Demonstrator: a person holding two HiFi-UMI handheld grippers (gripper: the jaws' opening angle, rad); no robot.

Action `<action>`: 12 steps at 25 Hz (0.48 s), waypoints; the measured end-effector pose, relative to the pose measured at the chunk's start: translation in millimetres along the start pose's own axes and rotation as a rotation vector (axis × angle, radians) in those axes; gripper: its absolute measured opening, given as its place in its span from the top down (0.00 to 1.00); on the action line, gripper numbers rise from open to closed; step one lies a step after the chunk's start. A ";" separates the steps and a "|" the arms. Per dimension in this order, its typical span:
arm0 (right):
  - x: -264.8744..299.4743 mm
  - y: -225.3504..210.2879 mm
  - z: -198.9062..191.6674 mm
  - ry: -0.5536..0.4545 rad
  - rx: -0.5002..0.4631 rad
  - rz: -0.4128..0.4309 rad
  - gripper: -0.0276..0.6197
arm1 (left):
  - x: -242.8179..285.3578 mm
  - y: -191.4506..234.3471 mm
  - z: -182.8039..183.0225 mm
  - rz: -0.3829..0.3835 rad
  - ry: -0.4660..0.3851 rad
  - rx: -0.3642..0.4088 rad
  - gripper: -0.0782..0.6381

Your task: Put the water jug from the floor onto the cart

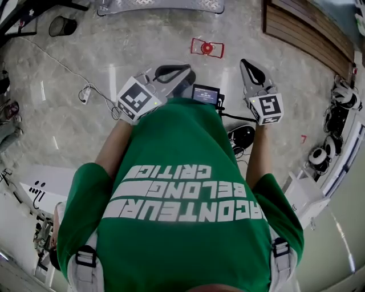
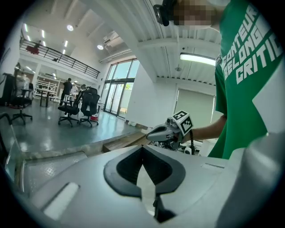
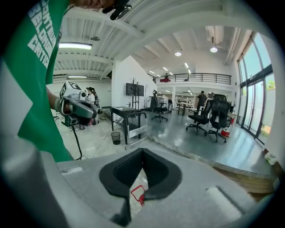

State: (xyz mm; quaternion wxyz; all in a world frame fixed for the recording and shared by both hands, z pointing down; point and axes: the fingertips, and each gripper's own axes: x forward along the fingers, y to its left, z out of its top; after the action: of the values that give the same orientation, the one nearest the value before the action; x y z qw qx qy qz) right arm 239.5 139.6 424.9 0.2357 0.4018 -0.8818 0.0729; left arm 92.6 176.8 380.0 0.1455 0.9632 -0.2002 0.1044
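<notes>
Both hands out in front of me. My left gripper has its jaws closed tip to tip, with nothing between them, only bare floor showing through the gap lower down. My right gripper is the same: jaws closed and empty. Through the right gap I catch a red wire shape on the marble, and from the head view that is what I take for the jug. It has a red cap and a red frame, and its body is too clear to make out. It stands on the open floor ahead, between the lines of my two grippers and apart from both. Beyond it, at the far edge, lies a ribbed metal platform. A wooden step runs along the right, and a dark bin sits far left.
</notes>
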 end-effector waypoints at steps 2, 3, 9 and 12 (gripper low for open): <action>8.8 -14.8 -1.2 -0.007 -0.029 0.024 0.97 | 6.9 2.8 1.2 0.039 -0.010 0.004 0.87; 12.7 -22.0 -0.7 -0.011 -0.045 0.029 0.97 | 10.2 4.1 1.7 0.050 -0.014 0.005 0.87; 28.4 -61.7 10.1 -0.014 -0.134 0.051 0.97 | 22.1 11.1 -4.1 0.098 -0.025 -0.024 0.87; 35.9 -77.0 14.7 -0.016 -0.156 0.060 0.97 | 23.7 19.9 -9.3 0.118 -0.033 -0.047 0.87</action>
State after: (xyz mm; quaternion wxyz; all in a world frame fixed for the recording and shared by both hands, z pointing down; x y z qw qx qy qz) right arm 271.1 59.4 424.3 0.2570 0.3562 -0.8983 0.0080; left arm 104.3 153.9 399.6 0.1585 0.9477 -0.2614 0.0920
